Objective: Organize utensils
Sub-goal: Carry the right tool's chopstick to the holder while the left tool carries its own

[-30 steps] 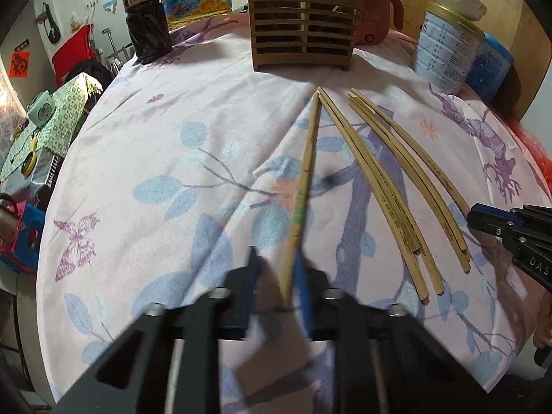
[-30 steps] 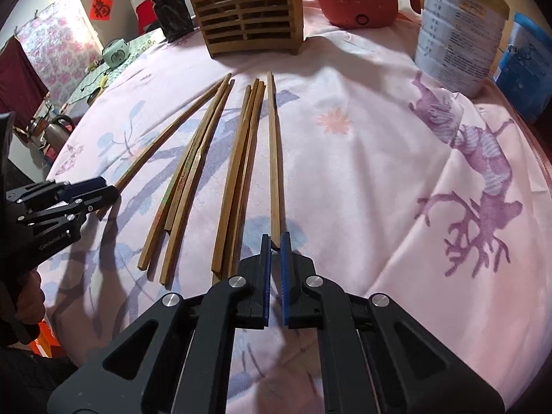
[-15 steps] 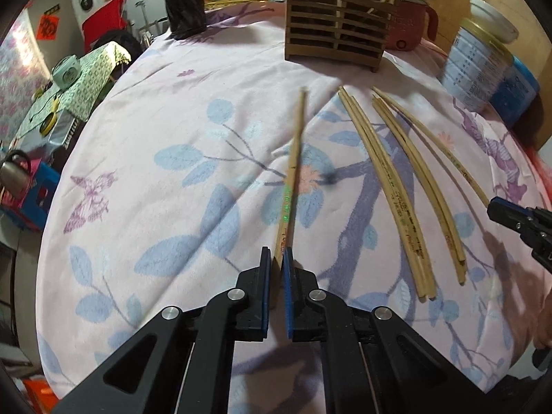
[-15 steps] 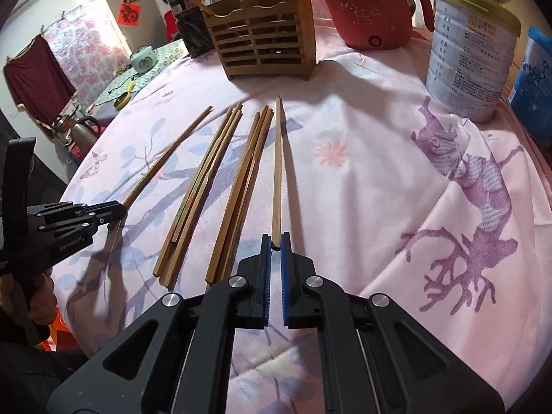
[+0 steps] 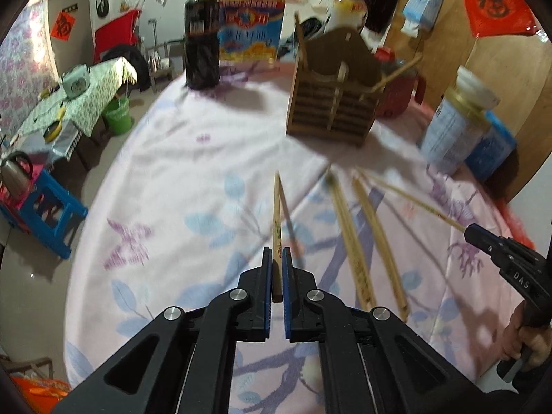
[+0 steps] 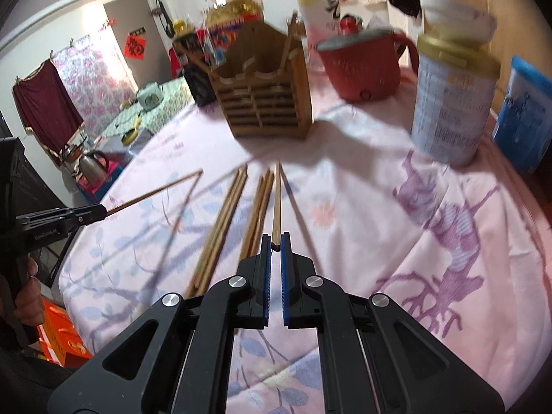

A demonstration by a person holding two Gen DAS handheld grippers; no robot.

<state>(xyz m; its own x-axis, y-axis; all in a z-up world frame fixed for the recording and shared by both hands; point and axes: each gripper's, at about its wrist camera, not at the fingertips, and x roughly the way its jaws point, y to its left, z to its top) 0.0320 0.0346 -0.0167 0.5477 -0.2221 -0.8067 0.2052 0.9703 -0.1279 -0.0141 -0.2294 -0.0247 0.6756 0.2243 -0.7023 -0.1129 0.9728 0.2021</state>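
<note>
Each gripper, left (image 5: 275,258) and right (image 6: 275,245), has its fingers clenched on 1 chopstick end, lifted off the worktop (image 5: 207,158). Such end-only grips may let either swing or slip before the holder (image 6: 265,103).

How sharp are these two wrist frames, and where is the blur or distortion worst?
Left wrist view: left gripper sharp, wooden holder and loose chopsticks motion-smeared. Right wrist view: right gripper crisp, tin and red pot streaked. Both show fisheye bending and dark corners.

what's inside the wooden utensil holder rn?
Two chopsticks lean out of the wooden holder, one at each end. Its slatted walls hide their lower ends and anything else inside.
</note>
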